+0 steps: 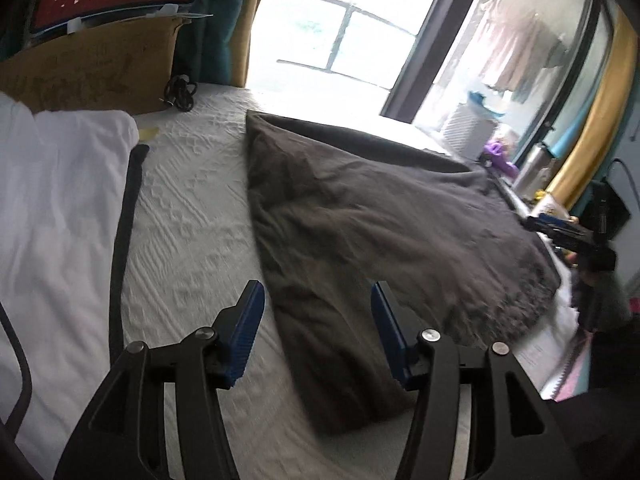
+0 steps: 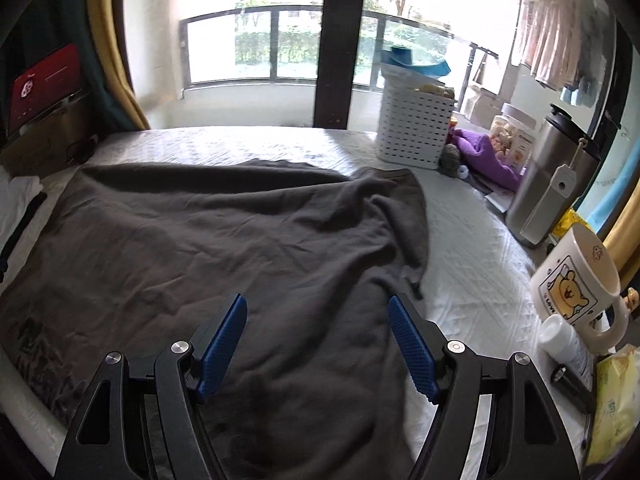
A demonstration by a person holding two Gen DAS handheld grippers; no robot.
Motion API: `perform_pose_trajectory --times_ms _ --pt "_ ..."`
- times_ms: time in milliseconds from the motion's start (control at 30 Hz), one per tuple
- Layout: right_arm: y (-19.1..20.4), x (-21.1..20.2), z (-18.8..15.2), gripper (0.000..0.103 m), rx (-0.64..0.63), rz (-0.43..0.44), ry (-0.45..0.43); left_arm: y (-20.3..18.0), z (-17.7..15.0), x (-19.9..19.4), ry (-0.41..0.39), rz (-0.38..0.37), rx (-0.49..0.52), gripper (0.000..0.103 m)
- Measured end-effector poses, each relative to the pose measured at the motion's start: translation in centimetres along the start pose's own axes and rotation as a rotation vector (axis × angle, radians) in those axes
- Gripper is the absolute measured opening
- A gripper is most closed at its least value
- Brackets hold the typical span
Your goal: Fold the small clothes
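Note:
A dark grey garment [image 1: 360, 232] lies crumpled and partly folded on the white quilted surface [image 1: 192, 216]. My left gripper [image 1: 318, 304] hovers open above its near left edge, and its blue pads [image 1: 248, 332] hold nothing. In the right wrist view the same grey garment [image 2: 224, 240] spreads wide, with a fold running down its right side. There my right gripper [image 2: 318, 316] stands open over the near part of the cloth, nothing between its blue pads [image 2: 412, 352]. At the right edge of the left wrist view, part of the right gripper [image 1: 568, 236] shows as a dark blur.
White cloth [image 1: 52, 208] and a black strap [image 1: 124, 236] lie at the left, with a cardboard box [image 1: 92, 76] behind. A white basket [image 2: 412, 132], purple cloth [image 2: 484, 156], steel tumbler [image 2: 548, 184], bear mug [image 2: 580, 284] and small bottle [image 2: 568, 344] crowd the right side.

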State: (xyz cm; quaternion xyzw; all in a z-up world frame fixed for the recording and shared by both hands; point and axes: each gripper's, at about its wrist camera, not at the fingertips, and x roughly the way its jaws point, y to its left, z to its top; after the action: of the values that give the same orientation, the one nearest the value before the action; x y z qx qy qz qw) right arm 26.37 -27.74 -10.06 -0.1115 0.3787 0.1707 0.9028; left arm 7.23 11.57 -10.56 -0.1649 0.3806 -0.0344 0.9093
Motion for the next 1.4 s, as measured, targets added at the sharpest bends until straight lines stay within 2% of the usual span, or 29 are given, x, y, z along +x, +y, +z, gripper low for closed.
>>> perform_pose_trajectory --times_ms 100,167,333,467,533,567,600,633,733,1133,1233,1333,1400 --pt "1.1 -0.2 -0.5 0.075 -0.006 0.015 -0.002 -0.4 -1.1 -0.8 -0.014 -0.024 0.009 0.055" --pt "1.9 -0.3 -0.9 0.075 -0.012 0.027 0.0 -1.0 -1.8 -0.7 0.011 -0.038 0.026 0.055" --pt "3.9 -0.2 -2.1 0.075 -0.05 0.053 0.017 -2.1 -3.7 0.5 0.083 0.014 0.059 0.055" --pt "5.1 0.5 -3.5 0.075 -0.081 0.05 0.046 -2.6 -4.3 0.2 0.055 0.043 0.07 0.055" --pt "5.2 0.8 -4.2 0.075 -0.081 0.049 0.061 -3.5 -4.9 0.4 0.05 0.112 0.156 0.041" --pt "5.0 1.2 -4.5 0.075 -0.077 0.042 0.082 -3.9 -5.1 0.5 0.05 0.128 0.197 0.031" --pt "4.8 1.6 -4.8 0.075 -0.068 0.034 0.095 -4.3 -5.2 0.5 0.053 0.119 0.217 0.016" --pt "4.5 1.5 -5.1 0.075 -0.055 0.038 0.09 -4.6 -5.3 0.4 0.065 0.096 0.215 0.011" --pt "4.2 1.2 -5.4 0.075 -0.049 0.023 0.083 -4.9 -5.4 0.2 0.063 0.122 0.242 0.009" --pt "1.8 -0.8 -7.0 0.075 -0.015 -0.018 0.081 -4.2 -5.9 -1.6 0.074 0.117 0.243 0.009" --pt "1.1 -1.8 -7.6 0.075 0.006 -0.032 0.074 -4.2 -5.5 -2.7 0.048 0.083 0.241 0.012" --pt "0.4 -3.0 -8.0 0.075 0.04 -0.012 0.054 -4.1 -5.1 -3.8 0.022 0.088 0.233 0.013" --pt "0.0 -4.0 -8.3 0.076 0.054 -0.005 0.033 -3.9 -4.7 -4.5 -0.007 0.13 0.223 0.013"
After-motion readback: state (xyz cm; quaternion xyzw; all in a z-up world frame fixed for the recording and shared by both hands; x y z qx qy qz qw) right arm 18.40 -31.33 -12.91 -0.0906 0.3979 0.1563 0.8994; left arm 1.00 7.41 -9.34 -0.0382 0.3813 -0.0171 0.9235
